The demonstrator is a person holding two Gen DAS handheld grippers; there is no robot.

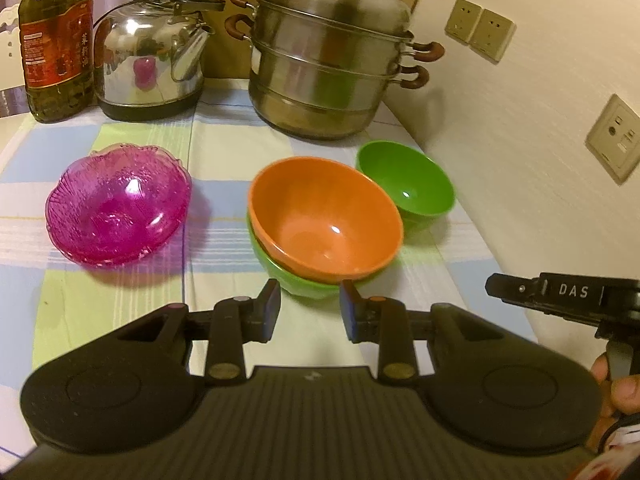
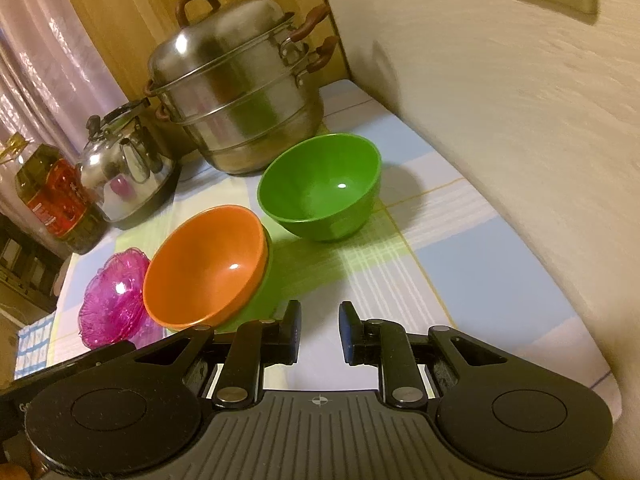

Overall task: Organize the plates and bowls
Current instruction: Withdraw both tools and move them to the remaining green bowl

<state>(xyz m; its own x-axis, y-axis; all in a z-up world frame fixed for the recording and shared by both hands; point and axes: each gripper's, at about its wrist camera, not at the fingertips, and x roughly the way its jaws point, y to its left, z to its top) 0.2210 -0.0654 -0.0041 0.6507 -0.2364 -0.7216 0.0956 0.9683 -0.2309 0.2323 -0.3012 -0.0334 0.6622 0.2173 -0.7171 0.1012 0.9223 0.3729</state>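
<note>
Two grippers, the left gripper (image 1: 310, 310) and right gripper (image 2: 319, 333), wait with jaws apart and holding nothing, while the orange bowl (image 1: 326, 218) sits in a green one on the table (image 1: 224, 152), so the lone green bowl (image 2: 320, 188) probably gets stacked next.

An orange bowl (image 1: 326, 220) sits nested in a green bowl (image 1: 296, 278) mid-table. Another green bowl (image 1: 406, 178) stands near the table's right edge, a pink glass bowl (image 1: 118, 204) toward its left.
</note>
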